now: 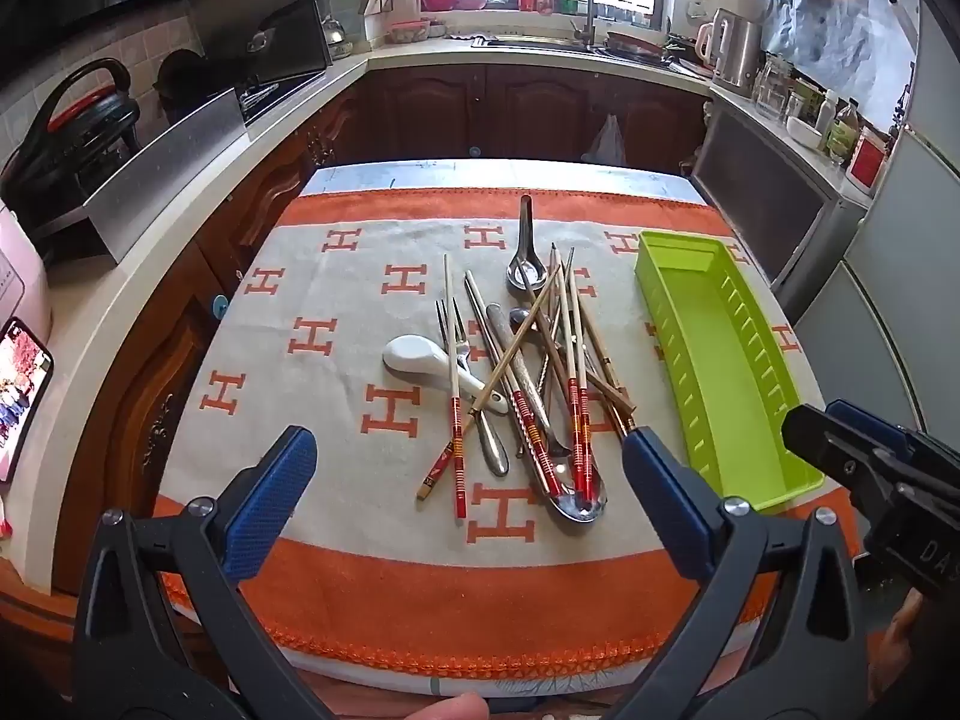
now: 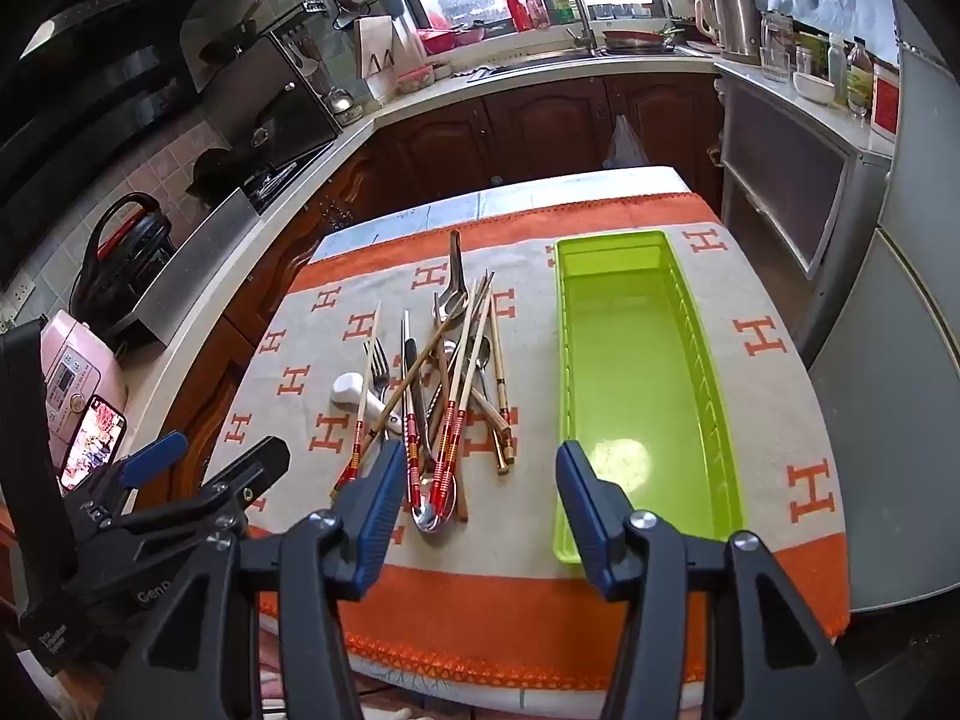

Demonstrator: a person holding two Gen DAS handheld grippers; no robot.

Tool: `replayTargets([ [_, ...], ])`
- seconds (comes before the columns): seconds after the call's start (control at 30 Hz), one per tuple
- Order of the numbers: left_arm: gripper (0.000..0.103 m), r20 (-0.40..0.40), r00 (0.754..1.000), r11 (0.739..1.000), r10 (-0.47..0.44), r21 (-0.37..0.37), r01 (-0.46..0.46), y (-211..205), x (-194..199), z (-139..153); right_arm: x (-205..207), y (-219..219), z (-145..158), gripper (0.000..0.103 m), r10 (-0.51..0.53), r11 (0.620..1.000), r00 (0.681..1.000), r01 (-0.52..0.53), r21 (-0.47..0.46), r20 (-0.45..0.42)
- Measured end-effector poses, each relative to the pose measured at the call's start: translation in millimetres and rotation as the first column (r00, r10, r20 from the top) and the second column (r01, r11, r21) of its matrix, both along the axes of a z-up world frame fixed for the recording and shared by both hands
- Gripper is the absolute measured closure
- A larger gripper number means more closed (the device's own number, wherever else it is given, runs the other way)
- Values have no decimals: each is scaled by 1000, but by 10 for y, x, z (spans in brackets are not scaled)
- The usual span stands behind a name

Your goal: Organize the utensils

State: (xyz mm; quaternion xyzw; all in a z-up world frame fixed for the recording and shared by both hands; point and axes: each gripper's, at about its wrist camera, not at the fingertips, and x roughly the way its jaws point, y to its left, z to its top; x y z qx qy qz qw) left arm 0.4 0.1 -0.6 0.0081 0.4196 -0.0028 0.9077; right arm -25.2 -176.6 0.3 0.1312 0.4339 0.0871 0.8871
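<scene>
A pile of utensils (image 1: 528,372) lies on the orange and grey cloth (image 1: 336,312): chopsticks, metal spoons, a fork and a white ceramic spoon (image 1: 420,360). A long green plastic tray (image 1: 720,354) lies empty to the right of the pile. My left gripper (image 1: 468,480) is open and empty, above the near side of the pile. My right gripper (image 2: 477,492) is open and empty, between the pile (image 2: 444,384) and the tray (image 2: 642,384). The white spoon (image 2: 354,390) is at the pile's left.
The table stands in a kitchen with a counter (image 1: 198,228) on the left, a sink (image 1: 576,42) at the back and a steel cabinet (image 1: 774,204) on the right. A phone (image 1: 18,396) rests at the left edge.
</scene>
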Motion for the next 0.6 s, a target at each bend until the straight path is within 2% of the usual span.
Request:
replayTargets([
  [0.2, 5, -47, 999, 1000, -9, 5, 9, -15, 54, -42, -10, 28, -13, 51, 15, 1000, 1000, -14, -16, 20],
  [0.27, 5, -50, 999, 1000, -5, 2, 5, -9, 54, -51, -32, 32, -30, 51, 17, 1000, 1000, -17, -19, 23],
  [0.33, 5, -48, 999, 1000, -3, 0, 3, 11, 47, -49, 52, 47, -105, 51, 8, 1000, 1000, -8, -6, -27],
  [0.6, 5, -44, 999, 1000, 10, 11, -10, -1, 31, -68, 15, 39, -90, 51, 6, 1000, 1000, -6, -5, -28],
])
